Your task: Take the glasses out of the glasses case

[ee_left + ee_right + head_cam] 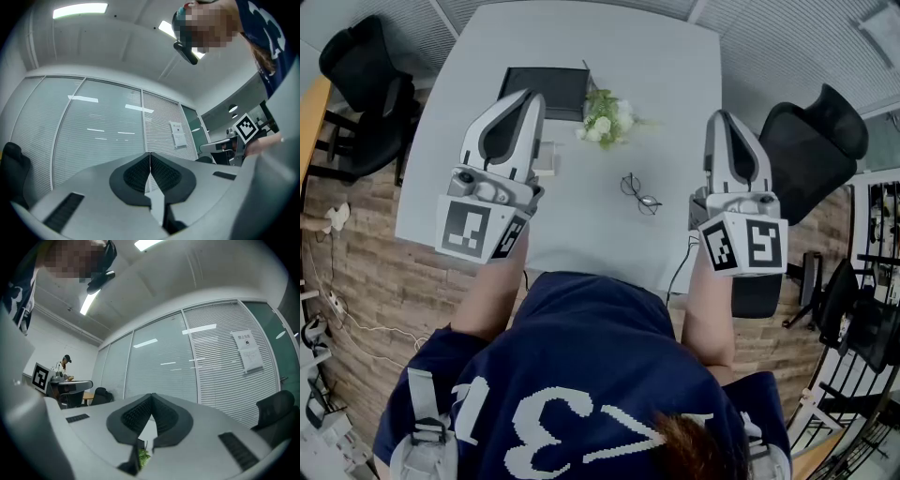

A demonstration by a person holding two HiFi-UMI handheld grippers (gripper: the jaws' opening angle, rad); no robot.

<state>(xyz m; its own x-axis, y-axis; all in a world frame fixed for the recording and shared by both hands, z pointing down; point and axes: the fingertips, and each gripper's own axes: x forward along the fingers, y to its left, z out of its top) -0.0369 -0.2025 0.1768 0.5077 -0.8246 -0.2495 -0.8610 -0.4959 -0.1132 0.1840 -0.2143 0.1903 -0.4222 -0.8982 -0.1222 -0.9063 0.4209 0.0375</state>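
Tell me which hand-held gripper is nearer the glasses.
Right. The right hand-held gripper is just right of the glasses; the left hand-held gripper is farther off to their left.

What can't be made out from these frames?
1. Dark flat box, head view: one corner is covered by the left gripper. Cannot tell if it is the case, or if it is open.
2. Glasses, head view: too small to tell if the arms are folded.
3. Both gripper views: tilted up at the blinds, with the table out of frame. Only a scrap of the flowers shows below the right gripper.
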